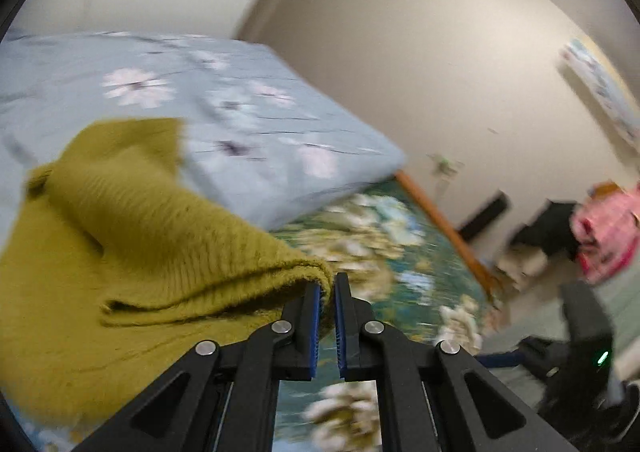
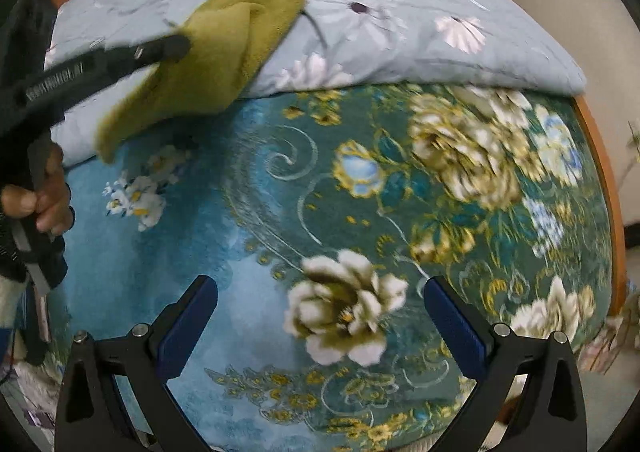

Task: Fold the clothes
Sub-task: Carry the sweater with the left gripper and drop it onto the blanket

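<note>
Your left gripper [image 1: 327, 292] has its blue pads clenched on a folded edge of the olive-green knitted garment [image 1: 132, 236], and the cloth trails away from the pinch toward the near left, partly lifted and draped in thick folds. From the right wrist view, that garment [image 2: 216, 52] hangs off the gripper's tip at the far left of the bed, over the edge of the pale blue daisy quilt [image 2: 400, 12] that lies piled along the far side. Your hand [image 2: 44, 196] shows at the left edge, wrapped around the handle. Your right gripper [image 2: 320, 316] is released, its fingers spread wide with nothing between them, pointing steeply down at the teal floral bedspread [image 2: 240, 192]. An orange wooden bed frame [image 2: 604, 172] runs down the right side.
</note>
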Tool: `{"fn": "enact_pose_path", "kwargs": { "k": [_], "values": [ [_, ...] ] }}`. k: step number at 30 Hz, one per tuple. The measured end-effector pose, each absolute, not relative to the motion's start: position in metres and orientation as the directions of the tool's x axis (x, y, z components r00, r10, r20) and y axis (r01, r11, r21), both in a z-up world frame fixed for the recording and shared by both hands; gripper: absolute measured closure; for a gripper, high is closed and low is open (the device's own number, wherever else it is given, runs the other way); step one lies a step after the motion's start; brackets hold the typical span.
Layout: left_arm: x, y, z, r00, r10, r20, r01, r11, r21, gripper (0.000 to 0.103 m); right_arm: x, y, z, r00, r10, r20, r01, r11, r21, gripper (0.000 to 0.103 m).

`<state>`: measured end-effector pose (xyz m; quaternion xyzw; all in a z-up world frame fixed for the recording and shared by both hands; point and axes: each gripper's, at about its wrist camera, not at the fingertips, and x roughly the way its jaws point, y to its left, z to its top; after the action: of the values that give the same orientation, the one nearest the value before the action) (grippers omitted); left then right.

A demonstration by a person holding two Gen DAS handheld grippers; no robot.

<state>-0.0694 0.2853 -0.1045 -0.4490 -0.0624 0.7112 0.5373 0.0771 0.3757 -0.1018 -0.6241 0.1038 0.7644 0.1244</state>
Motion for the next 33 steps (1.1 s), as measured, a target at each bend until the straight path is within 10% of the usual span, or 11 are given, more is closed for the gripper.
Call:
{"fn": "enact_pose_path", "kwargs": {
  "k": [11,14,16,33],
  "values": [
    [-0.047,0.349,-0.149,0.196,0.681,-0.706,-0.645,-0.453,-0.615,0.092,0.111,0.396,-0.118,-0.151,0.037,-0.988,-0.437,-0.899,0.033,0.000],
    [-0.060,0.306,-0.162,0.207,0.702,-0.681,-0.559,-0.487,-0.671,0.083,0.109,0.397,-0.122,-0.158,0.021,-0.987,-0.450,-0.891,0.053,0.000],
    [-0.070,0.274,-0.165,0.161,0.701,-0.695,-0.527,-0.534,-0.661,0.056,0.104,0.397,-0.127,-0.153,0.013,-0.988,-0.453,-0.890,0.058,0.000],
    [-0.287,0.168,-0.236,-0.235,0.283,-0.930,-0.453,-0.879,-0.152,0.039,0.044,0.388,-0.139,-0.178,0.031,-0.984,-0.313,-0.949,0.027,0.000]
  ]
}}
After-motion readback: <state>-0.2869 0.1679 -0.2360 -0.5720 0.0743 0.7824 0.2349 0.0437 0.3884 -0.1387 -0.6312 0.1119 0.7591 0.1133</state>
